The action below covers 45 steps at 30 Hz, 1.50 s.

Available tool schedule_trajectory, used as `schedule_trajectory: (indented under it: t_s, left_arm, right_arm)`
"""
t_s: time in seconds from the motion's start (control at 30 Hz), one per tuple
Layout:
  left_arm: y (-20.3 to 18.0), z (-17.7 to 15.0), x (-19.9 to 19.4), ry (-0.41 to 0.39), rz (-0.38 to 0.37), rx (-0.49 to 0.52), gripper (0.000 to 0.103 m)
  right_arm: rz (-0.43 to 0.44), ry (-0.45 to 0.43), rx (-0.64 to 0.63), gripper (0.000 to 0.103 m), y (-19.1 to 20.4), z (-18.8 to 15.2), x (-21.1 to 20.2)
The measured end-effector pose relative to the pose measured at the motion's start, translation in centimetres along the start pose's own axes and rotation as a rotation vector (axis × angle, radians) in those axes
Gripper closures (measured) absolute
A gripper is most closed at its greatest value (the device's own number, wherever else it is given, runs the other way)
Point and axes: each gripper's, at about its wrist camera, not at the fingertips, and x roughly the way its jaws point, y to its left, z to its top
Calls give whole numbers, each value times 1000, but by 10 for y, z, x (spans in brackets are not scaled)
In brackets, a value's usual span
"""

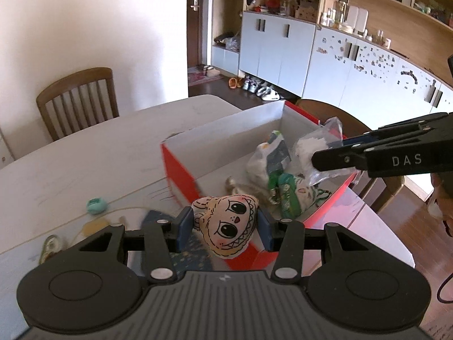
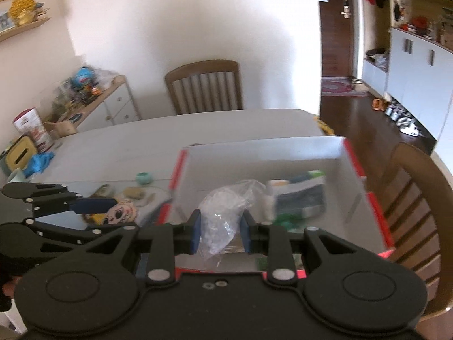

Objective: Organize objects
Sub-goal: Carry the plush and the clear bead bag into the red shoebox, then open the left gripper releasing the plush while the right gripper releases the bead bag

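Observation:
My left gripper [image 1: 225, 231] is shut on a small stuffed doll face [image 1: 226, 225] with big black eyes, held just over the near left edge of a red box with white inside [image 1: 181, 170]. My right gripper [image 2: 221, 231] is shut on a crumpled clear plastic bag [image 2: 223, 212], which hangs over the box [image 2: 254, 153] interior. Seen from the left wrist, the right gripper [image 1: 325, 160] reaches in from the right with the bag [image 1: 325, 138]. Inside the box lie several packets, green and white [image 1: 286, 195]. The left gripper [image 2: 93, 206] with the doll [image 2: 120, 212] shows left of the box.
On the white table [image 1: 99, 153] lie a teal round thing [image 1: 96, 205], a cord and small items left of the box. A wooden chair [image 1: 76, 99] stands at the far side, another chair [image 2: 413, 198] at the right. A yellow tissue box [image 2: 19, 154] and blue cloth [image 2: 39, 161] sit far left.

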Motion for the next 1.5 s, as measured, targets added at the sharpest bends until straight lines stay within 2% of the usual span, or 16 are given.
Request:
schedule_trajectory:
  t_s: [0.23,0.5,0.7,0.9,1.07,1.27,1.5]
  left_arm:
    - [-34,19,31,23,4,66,56]
    - [-52,45,78,72,45,97,56]
    - [-55,58,117,127,94,111,56]
    - [-52,67,153,210,104,82,56]
    - [-55,71,177,253,150,102,56]
    - [-54,70,196,306,169,104,56]
    - [-56,68,206,363,149,106,55]
  right_arm:
    - [-61,2,32,76,-53,-2,2]
    - [-74,45,52,76,-85,-4,23]
    - [-74,84,5,76,-86,-3,43]
    - [-88,125,-31,76,-86,-1,69]
    - [-101,156,-69,76,-85,1,89]
    - [-112,201,-97,76,-89,-3,107]
    - [-105,241,-109,76,-89,-8,114]
